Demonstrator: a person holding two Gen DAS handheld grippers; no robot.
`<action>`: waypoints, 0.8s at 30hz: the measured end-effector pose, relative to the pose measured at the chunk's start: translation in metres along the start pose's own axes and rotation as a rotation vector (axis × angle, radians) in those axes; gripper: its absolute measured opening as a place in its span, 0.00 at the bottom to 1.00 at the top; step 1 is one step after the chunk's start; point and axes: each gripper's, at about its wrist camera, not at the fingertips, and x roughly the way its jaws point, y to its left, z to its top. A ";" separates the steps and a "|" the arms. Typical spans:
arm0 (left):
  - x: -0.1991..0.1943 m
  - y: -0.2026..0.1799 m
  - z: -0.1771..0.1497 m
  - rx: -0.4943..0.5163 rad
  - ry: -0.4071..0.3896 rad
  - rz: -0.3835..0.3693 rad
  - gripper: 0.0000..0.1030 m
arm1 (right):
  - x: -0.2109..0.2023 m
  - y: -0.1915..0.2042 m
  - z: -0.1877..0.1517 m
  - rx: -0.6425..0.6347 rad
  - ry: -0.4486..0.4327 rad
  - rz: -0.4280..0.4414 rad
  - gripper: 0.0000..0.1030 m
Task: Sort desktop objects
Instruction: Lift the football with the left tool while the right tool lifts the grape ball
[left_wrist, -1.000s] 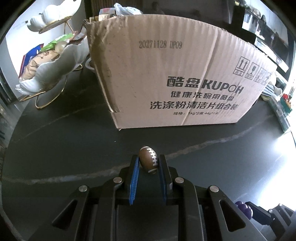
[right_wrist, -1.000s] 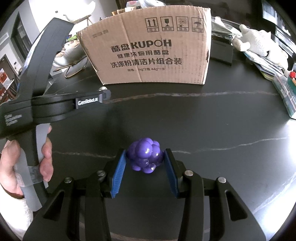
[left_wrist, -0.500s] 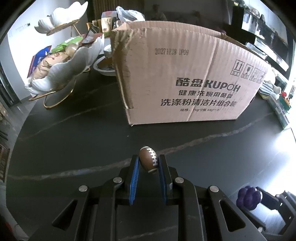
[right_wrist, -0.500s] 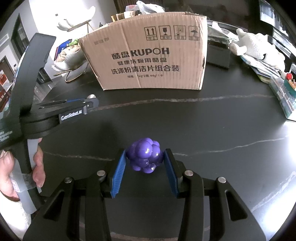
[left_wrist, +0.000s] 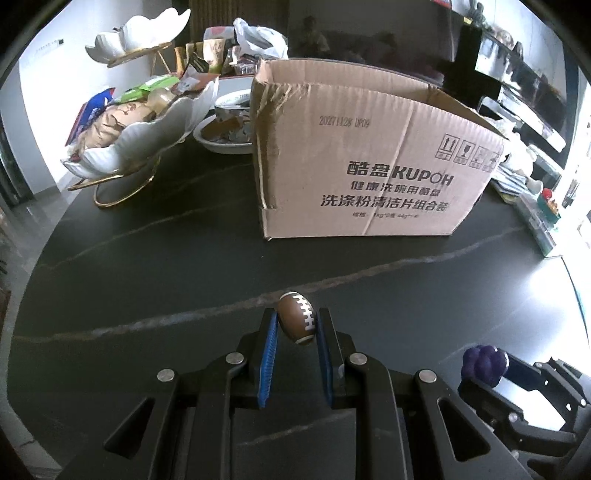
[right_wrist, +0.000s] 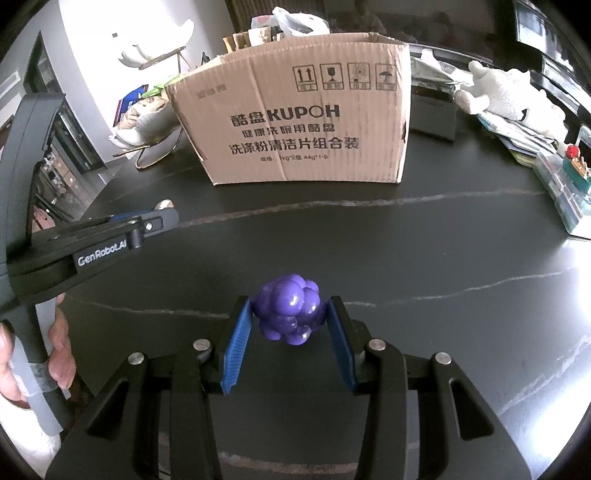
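My left gripper (left_wrist: 295, 321) is shut on a small brown toy football (left_wrist: 296, 317) and holds it above the black table (left_wrist: 147, 266). My right gripper (right_wrist: 289, 314) is shut on a purple toy grape bunch (right_wrist: 290, 308), also above the table. The grapes also show at the lower right of the left wrist view (left_wrist: 484, 363). The left gripper shows at the left of the right wrist view (right_wrist: 159, 221). An open cardboard box (left_wrist: 369, 162) printed KUPOH stands ahead of both grippers (right_wrist: 295, 122); its inside is hidden.
A white shell-shaped dish on a gold stand (left_wrist: 140, 136) holds snack packets left of the box. A bowl (left_wrist: 225, 140) sits behind it. A white plush toy (right_wrist: 509, 92), a dark case (right_wrist: 432, 118) and clear plastic boxes (right_wrist: 565, 192) lie at the right.
Both grippers have drawn back from the box, which looks smaller and farther now. The left view has swung left, showing more of the shell dish. Both objects stay held.
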 end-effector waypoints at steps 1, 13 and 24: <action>-0.001 0.001 -0.001 0.002 -0.005 0.005 0.19 | -0.001 0.000 0.000 0.001 -0.003 0.001 0.38; -0.024 0.003 -0.008 0.009 -0.037 0.005 0.19 | -0.022 0.006 -0.001 -0.004 -0.038 -0.007 0.38; -0.051 -0.001 -0.013 0.027 -0.077 0.020 0.19 | -0.046 0.016 -0.002 -0.027 -0.079 0.005 0.38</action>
